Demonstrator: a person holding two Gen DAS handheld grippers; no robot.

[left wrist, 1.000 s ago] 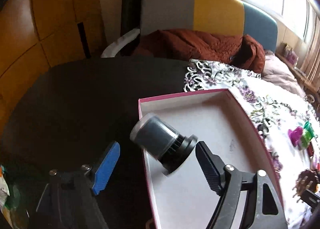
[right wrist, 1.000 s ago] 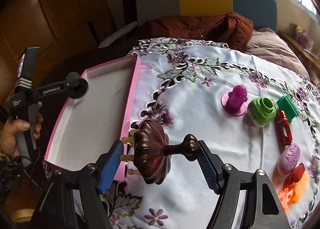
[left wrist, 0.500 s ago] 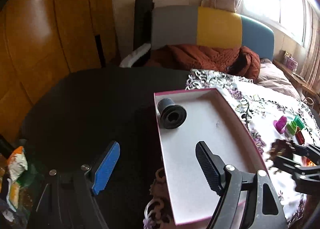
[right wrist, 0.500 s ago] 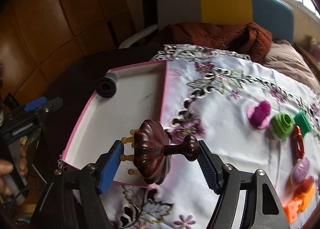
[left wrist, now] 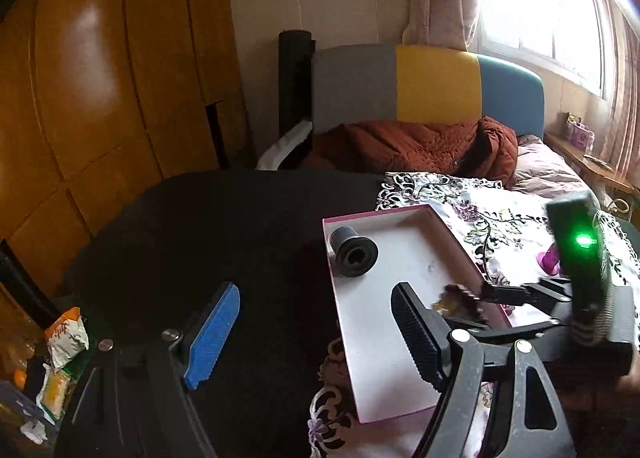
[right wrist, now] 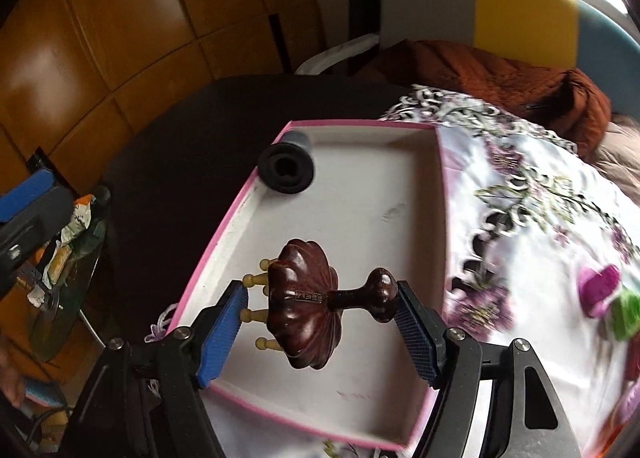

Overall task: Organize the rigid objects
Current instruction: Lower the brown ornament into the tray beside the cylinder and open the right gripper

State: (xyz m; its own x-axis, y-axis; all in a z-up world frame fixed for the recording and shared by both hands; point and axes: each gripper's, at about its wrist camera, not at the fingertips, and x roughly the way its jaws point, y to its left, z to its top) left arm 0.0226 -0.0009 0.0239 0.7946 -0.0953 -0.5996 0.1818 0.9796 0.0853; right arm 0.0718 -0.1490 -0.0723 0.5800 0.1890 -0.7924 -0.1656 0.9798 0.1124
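A pink-edged white box [right wrist: 400, 186] lies on the table; it also shows in the left wrist view [left wrist: 384, 390]. A dark grey cylinder [right wrist: 286, 166] lies on its side in the box's far left corner, also seen in the left wrist view [left wrist: 354, 252]. My right gripper [right wrist: 320, 322] is shut on a dark brown wooden massager [right wrist: 308, 310] with pale pegs and holds it above the box's near half. In the left wrist view the massager [left wrist: 456, 300] hangs over the box's right rim. My left gripper [left wrist: 316, 334] is open and empty, left of the box over the dark table.
A floral white cloth [right wrist: 540, 218] covers the table's right side, with a purple toy [right wrist: 600, 286] and a green toy [right wrist: 626, 314] on it. A rust-brown jacket [left wrist: 420, 146] lies on the bench behind. Snack wrappers [left wrist: 64, 346] lie low at the left.
My right gripper has carried the massager left from over the cloth to above the box. My left gripper has let go of the grey cylinder in the box's corner and drawn back.
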